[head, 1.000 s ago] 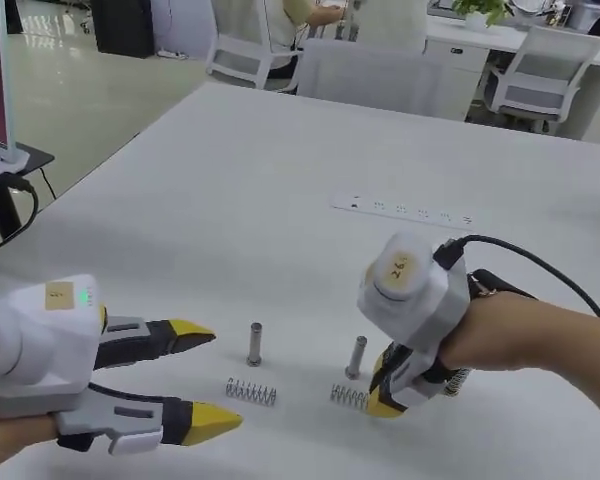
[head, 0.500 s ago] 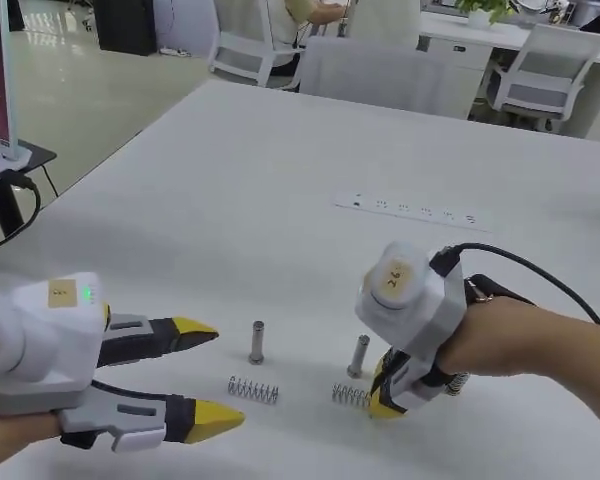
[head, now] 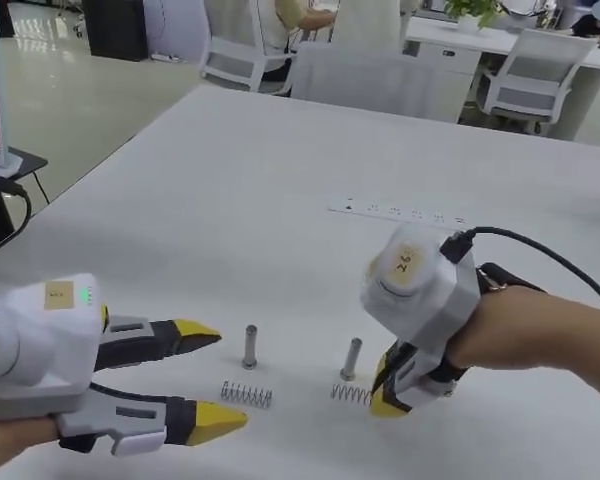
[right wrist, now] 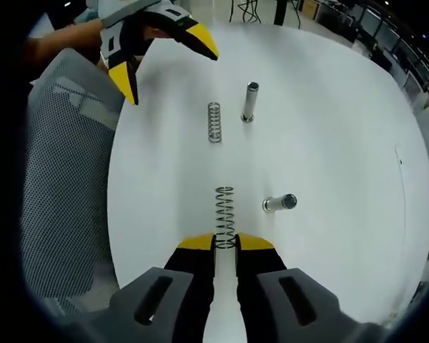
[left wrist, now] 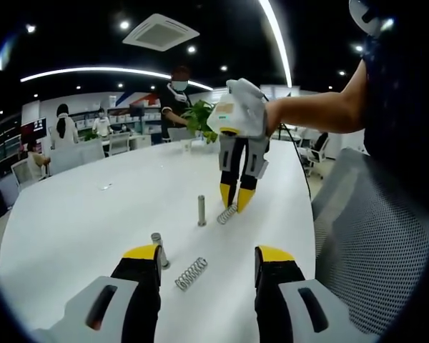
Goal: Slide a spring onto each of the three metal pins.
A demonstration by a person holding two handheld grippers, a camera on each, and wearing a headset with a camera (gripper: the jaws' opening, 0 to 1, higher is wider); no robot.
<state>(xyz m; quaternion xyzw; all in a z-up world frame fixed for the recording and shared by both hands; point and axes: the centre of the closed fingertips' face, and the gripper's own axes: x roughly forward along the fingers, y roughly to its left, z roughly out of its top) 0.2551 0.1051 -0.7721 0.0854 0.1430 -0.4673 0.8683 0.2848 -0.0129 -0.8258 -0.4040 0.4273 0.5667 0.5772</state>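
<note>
Reaching in from the lower left of the head view, the white left gripper (head: 208, 378) holds its yellow-tipped jaws wide apart with nothing between them, above the white table (head: 280, 200). Two short grey metal pins stand upright ahead of it: the left pin (head: 250, 346) and the right pin (head: 351, 359). A thin coil of wire, the loose spring (head: 246, 395), lies flat just in front of the left pin. The right gripper (head: 385, 398) points down at the table beside the right pin, its tips at one end of the gripped spring (head: 346, 393), which lies on the surface. A white power strip (head: 400, 213) lies farther back.

In the left gripper view, the left gripper (left wrist: 207, 257) gapes. The loose spring (left wrist: 191, 273) lies on the table between its tips, touching neither, and the left pin (left wrist: 158, 249) stands just beside one tip. Beyond, the right pin (left wrist: 201, 211) stands near the right gripper (left wrist: 237, 199), whose tips meet at the gripped spring (left wrist: 227, 213).

In the right gripper view, the right gripper (right wrist: 226, 244) is nearly closed, its tips pinching the near end of the gripped spring (right wrist: 224, 211), which stretches away along the table. The right pin (right wrist: 279, 203) is just to one side. Farther off, the loose spring (right wrist: 214, 121) and left pin (right wrist: 249, 101) sit side by side, with the left gripper (right wrist: 168, 68) spread open beyond them.
</note>
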